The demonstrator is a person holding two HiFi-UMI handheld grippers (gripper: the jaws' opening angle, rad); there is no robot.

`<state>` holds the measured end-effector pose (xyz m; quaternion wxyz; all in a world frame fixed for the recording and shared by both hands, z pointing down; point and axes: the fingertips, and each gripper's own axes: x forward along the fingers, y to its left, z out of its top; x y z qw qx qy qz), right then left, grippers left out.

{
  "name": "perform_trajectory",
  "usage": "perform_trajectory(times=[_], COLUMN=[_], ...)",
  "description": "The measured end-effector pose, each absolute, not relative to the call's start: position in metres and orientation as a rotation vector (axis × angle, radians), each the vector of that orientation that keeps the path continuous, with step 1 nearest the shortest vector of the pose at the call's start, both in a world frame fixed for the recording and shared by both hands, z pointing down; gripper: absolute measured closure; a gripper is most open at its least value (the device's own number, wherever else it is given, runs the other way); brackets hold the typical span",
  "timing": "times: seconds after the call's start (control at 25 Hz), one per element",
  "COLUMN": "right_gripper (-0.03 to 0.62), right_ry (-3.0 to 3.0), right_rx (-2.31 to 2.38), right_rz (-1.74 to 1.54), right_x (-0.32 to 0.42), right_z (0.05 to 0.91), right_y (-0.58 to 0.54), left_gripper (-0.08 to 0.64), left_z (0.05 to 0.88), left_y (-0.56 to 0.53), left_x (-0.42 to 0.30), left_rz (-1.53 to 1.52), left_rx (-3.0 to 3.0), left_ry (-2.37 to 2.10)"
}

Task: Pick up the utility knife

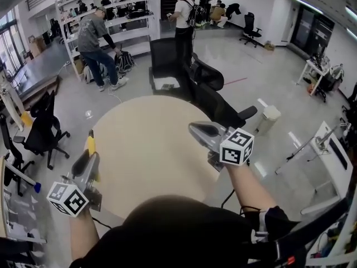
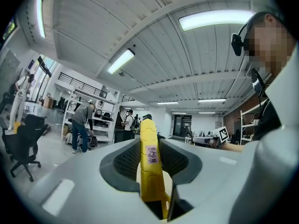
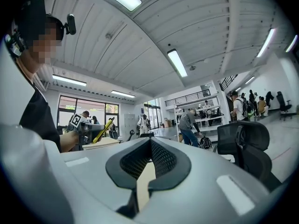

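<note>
The yellow utility knife (image 1: 91, 144) is gripped between the jaws of my left gripper (image 1: 89, 156) and held level over the left rim of the round beige table (image 1: 150, 149). In the left gripper view the knife (image 2: 149, 164) stands on edge between the two dark pads (image 2: 125, 161), its tip reaching past them. My right gripper (image 1: 202, 132) hovers over the table's right side, shut with nothing in it. Its jaw tips meet in the right gripper view (image 3: 150, 142). That view also shows the knife (image 3: 103, 130) in the left gripper across the table.
Black office chairs (image 1: 167, 60) (image 1: 218, 106) stand just beyond the table, and another (image 1: 42, 134) is at the left. A white bin (image 1: 269, 118) stands on the floor at the right. People stand by white shelving (image 1: 100, 32) at the back.
</note>
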<state>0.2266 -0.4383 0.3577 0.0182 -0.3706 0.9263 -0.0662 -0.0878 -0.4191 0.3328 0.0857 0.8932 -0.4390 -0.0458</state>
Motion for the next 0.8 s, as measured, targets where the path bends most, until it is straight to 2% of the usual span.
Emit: perform_trajectory(times=[0.8], right_gripper=[0.58], right_ry=[2.905], right_rx=[-1.154], right_rz=[-0.2], right_x=[0.227], right_z=[0.364], right_y=[-0.434], left_gripper=[0.434], left_z=[0.342], left_y=[-0.421], left_x=[-0.084], left_rz=[-0.129], left_rx=[2.653], left_ry=[-1.282])
